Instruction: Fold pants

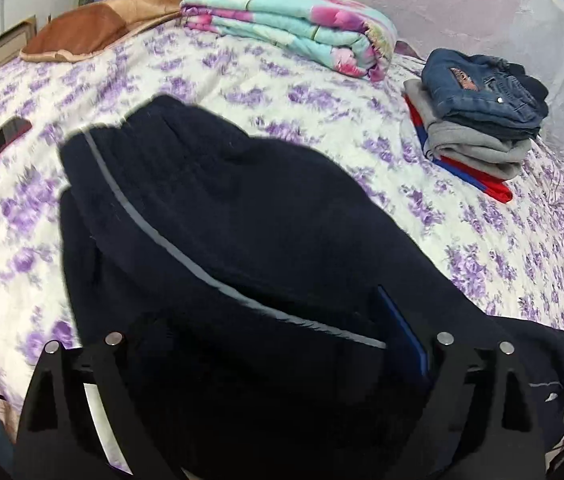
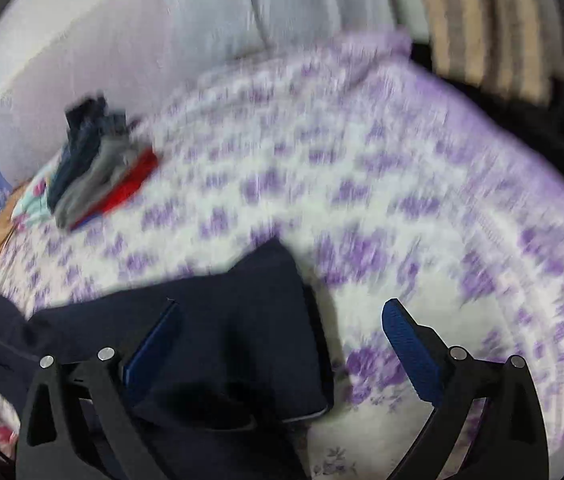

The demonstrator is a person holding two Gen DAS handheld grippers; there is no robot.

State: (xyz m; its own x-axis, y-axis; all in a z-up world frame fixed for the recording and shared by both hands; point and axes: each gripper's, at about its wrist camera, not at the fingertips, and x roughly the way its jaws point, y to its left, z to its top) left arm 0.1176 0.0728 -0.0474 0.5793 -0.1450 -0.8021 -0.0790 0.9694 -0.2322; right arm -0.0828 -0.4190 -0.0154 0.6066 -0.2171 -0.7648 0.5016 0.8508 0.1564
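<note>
Fingers of left gripper [image 1: 265,336] spread wide over navy pants [image 1: 209,216], right gripper [image 2: 282,344] fingers apart, clamping nothing, pants lying on purple-flowered bedspread [image 1: 322,92], folded clothes stack [image 1: 478,120] and floral quilt [image 1: 294,28] beyond

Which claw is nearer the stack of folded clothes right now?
Hard to call. In both wrist views the stack of folded clothes lies far across the bed; the left claw and right claw both sit at the navy pants.
</note>
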